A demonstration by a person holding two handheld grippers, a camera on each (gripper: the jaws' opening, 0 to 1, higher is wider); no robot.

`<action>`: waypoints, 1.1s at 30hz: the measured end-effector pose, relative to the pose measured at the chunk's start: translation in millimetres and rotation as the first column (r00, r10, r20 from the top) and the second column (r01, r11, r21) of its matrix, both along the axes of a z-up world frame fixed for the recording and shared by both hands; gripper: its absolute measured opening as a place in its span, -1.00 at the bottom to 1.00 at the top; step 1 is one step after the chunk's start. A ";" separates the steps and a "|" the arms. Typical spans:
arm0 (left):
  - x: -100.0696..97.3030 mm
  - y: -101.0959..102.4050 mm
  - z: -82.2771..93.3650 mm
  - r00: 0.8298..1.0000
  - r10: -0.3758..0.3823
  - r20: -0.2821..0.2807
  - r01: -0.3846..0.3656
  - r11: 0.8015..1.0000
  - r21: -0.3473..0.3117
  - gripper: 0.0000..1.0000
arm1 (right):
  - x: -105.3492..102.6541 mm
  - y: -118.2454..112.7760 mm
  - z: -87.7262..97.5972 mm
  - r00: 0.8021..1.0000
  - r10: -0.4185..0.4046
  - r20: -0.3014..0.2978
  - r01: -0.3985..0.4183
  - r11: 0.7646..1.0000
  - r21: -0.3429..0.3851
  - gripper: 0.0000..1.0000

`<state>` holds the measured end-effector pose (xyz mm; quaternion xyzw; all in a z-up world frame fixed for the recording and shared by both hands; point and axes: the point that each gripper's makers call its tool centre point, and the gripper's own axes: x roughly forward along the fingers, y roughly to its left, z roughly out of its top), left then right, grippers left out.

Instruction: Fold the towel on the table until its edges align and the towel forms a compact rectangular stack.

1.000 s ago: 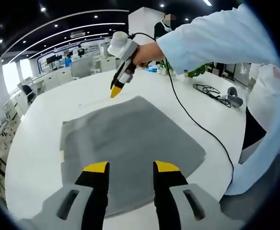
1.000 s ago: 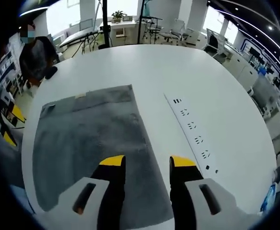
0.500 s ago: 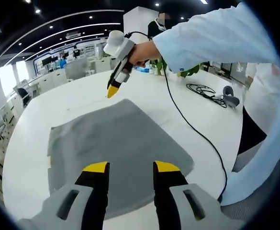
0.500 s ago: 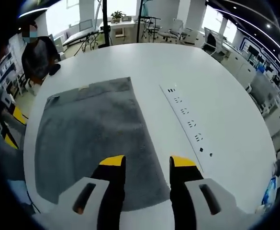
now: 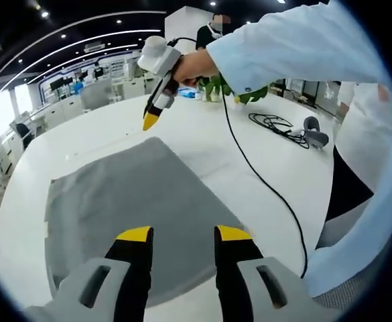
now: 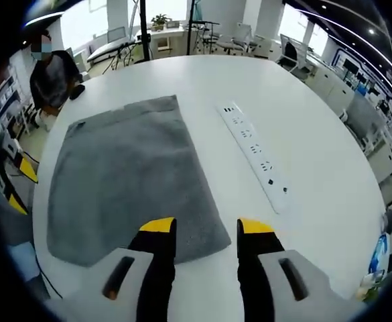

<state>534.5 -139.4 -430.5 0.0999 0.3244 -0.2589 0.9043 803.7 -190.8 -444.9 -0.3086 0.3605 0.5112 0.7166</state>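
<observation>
A grey towel (image 5: pixel 132 201) lies spread flat and unfolded on the white table (image 5: pixel 202 127). My left gripper (image 5: pixel 182 235) hovers open over the towel's near edge, with nothing between its yellow tips. Across the towel, my right gripper (image 5: pixel 149 121) hangs above the far corner, held by a hand in a light blue sleeve. In the right gripper view the towel (image 6: pixel 125 174) stretches away from the open right gripper (image 6: pixel 207 227), whose tips sit just past the towel's near corner. The left gripper (image 6: pixel 18 184) peeks in at the left edge.
A white power strip (image 6: pixel 254 155) lies on the table to the right of the towel. A black cable (image 5: pixel 263 188) runs from the right gripper across the table. A coiled cable (image 5: pixel 283 124) and a plant (image 5: pixel 239 90) sit farther off. A person (image 6: pixel 51 74) sits beyond the table.
Both views have drawn back from the towel; in the right gripper view its near edge has come out from under the jaws. The towel lies as before and both grippers stay open.
</observation>
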 end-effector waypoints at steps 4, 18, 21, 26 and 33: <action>0.8 -12.1 0.1 1.000 -0.012 -0.004 0.012 1.000 -0.001 -0.22 | 1.4 -13.9 -3.1 1.000 -0.010 -0.004 0.010 1.000 -0.003 -0.30; -1.6 -32.6 -8.9 0.998 -0.049 -0.042 0.049 0.999 0.011 -0.23 | 4.8 -31.2 -5.6 1.000 -0.012 -0.008 0.012 1.000 -0.011 -0.32; -4.2 -40.1 -17.9 0.996 -0.066 -0.065 0.067 0.998 0.014 -0.23 | 3.4 -27.9 -10.6 1.000 -0.003 -0.025 0.003 1.000 -0.015 -0.36; -8.1 -53.7 -29.9 0.993 -0.085 -0.084 0.086 0.996 0.008 -0.25 | 7.6 -22.1 -23.7 0.999 0.010 -0.038 -0.010 1.000 -0.023 -0.39; -18.9 -67.7 -50.1 0.987 -0.103 -0.124 0.104 0.995 0.003 -0.29 | 4.0 -16.2 -46.7 0.998 0.029 -0.064 -0.032 0.998 -0.047 -0.43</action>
